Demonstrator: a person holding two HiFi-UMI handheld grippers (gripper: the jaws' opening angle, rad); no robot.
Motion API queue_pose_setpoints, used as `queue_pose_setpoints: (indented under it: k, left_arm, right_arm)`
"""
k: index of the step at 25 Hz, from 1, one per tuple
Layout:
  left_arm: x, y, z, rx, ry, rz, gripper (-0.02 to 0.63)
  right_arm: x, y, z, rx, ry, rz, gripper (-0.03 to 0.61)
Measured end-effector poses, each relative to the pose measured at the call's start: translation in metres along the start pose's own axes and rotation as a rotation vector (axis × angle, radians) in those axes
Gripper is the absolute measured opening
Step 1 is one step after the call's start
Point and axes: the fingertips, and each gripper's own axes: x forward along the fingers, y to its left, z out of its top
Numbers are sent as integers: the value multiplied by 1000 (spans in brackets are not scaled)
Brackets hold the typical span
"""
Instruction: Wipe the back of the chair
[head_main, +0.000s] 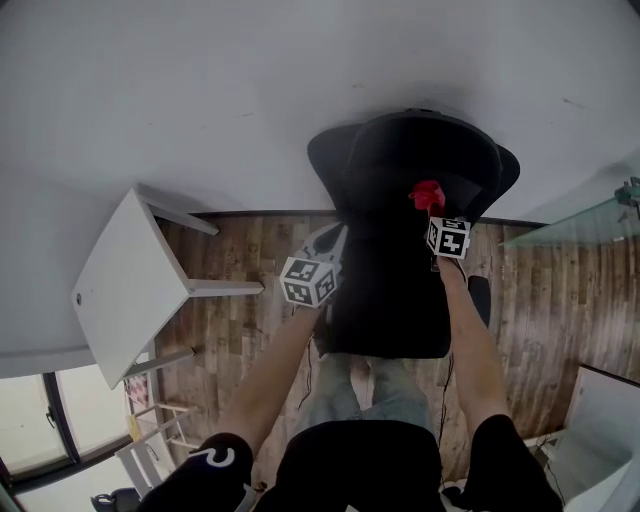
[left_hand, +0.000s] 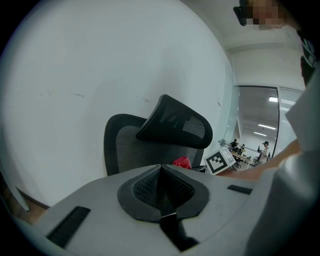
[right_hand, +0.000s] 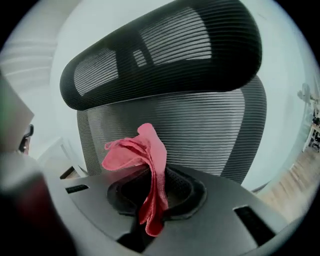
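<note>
A black mesh office chair (head_main: 395, 240) stands against the white wall, its backrest (right_hand: 200, 135) and headrest (right_hand: 165, 55) facing me. My right gripper (right_hand: 157, 197) is shut on a red cloth (right_hand: 145, 160), held up just in front of the backrest below the headrest; the red cloth (head_main: 428, 195) shows over the chair in the head view. My left gripper (left_hand: 162, 192) is shut on nothing, held to the chair's left, away from the mesh. From there I see the backrest (left_hand: 130, 150), the headrest (left_hand: 175, 125) and the red cloth (left_hand: 182, 162).
A white table (head_main: 130, 285) stands to the left on the wood floor (head_main: 250, 340). A glass partition (head_main: 590, 225) is at the right. White wall (head_main: 200, 100) lies behind the chair. My legs stand right at the seat.
</note>
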Motion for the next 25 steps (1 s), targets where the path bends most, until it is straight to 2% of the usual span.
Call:
queue_pose_setpoints:
  k: [17,22,25]
  left_arm:
    - [34,-63,-18,-10,10,-28,25]
    - [32,-68,-22,-19,9,-37,24]
    - [28,-65,-22,-28,3,-39,25]
  right_arm:
    - [-45,-152,-27,110,8,-153,72]
    - [-69,-178,-27,179,-6,-220,72]
    - [-76,-177,-30,192,-7,-227,72]
